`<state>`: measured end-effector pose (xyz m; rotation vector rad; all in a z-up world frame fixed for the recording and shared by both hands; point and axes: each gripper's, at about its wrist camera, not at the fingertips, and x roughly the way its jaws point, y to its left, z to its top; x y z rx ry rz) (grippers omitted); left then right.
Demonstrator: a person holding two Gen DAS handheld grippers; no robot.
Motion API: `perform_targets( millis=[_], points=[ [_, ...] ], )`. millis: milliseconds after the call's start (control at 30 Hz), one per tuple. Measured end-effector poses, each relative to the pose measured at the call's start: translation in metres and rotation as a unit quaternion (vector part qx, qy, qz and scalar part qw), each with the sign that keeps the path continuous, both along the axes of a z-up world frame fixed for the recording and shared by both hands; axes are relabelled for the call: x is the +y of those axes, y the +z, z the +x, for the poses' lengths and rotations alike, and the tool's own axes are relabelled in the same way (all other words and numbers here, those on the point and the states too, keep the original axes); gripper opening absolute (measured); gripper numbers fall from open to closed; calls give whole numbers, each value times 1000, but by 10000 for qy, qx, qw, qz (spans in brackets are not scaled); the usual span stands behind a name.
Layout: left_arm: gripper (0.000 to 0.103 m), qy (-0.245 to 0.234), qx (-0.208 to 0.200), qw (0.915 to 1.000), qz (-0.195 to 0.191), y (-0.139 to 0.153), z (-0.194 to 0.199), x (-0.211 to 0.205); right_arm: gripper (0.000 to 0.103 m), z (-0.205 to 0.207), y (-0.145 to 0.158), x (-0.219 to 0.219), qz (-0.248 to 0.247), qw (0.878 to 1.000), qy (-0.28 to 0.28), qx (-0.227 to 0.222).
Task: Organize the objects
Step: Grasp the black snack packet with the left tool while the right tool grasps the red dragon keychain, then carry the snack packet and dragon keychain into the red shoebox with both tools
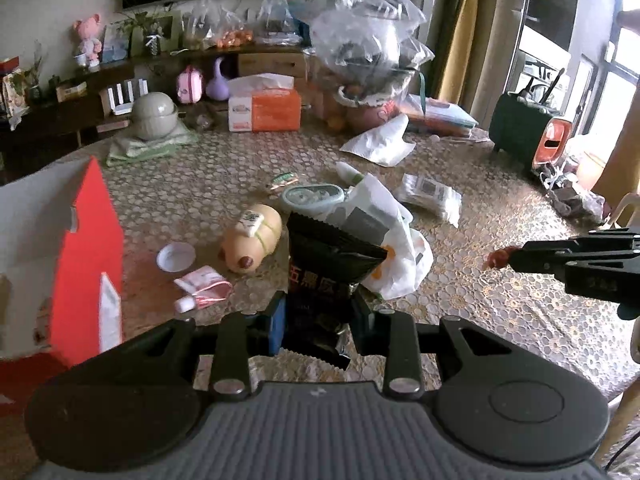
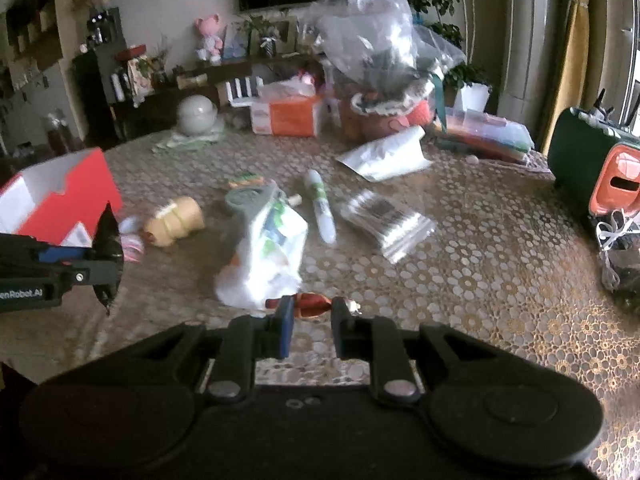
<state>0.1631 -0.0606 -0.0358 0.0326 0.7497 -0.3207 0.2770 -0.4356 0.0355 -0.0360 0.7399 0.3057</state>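
My left gripper (image 1: 318,316) is shut on a black snack packet (image 1: 324,268) and holds it upright above the table. It also shows at the left of the right wrist view (image 2: 105,256). My right gripper (image 2: 312,320) is shut on a small red wrapped sausage (image 2: 310,303), which also shows in the left wrist view (image 1: 498,258). An open red and white box (image 1: 80,256) stands at the left, next to the left gripper. On the table lie a white plastic bag (image 2: 268,252), a beige toy pig (image 1: 250,238), a white tube (image 2: 322,206) and a clear zip bag (image 2: 386,220).
A lace cloth (image 2: 480,264) covers the table. An orange tissue box (image 1: 264,110), a big clear bag of things (image 1: 366,46) and a grey bowl (image 1: 154,114) stand at the back. A green and orange case (image 2: 600,172) stands at the right edge.
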Motion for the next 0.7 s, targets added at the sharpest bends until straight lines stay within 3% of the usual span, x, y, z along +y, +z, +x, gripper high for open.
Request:
perform_targets(
  millis=[300, 700],
  points=[
    [31, 150, 51, 9998, -120, 33, -16, 22, 19, -24, 51, 22, 141, 9989, 270, -352],
    [31, 421, -288, 9985, -178, 79, -18, 84, 19, -25, 112, 93, 368, 9922, 874, -808]
  ],
)
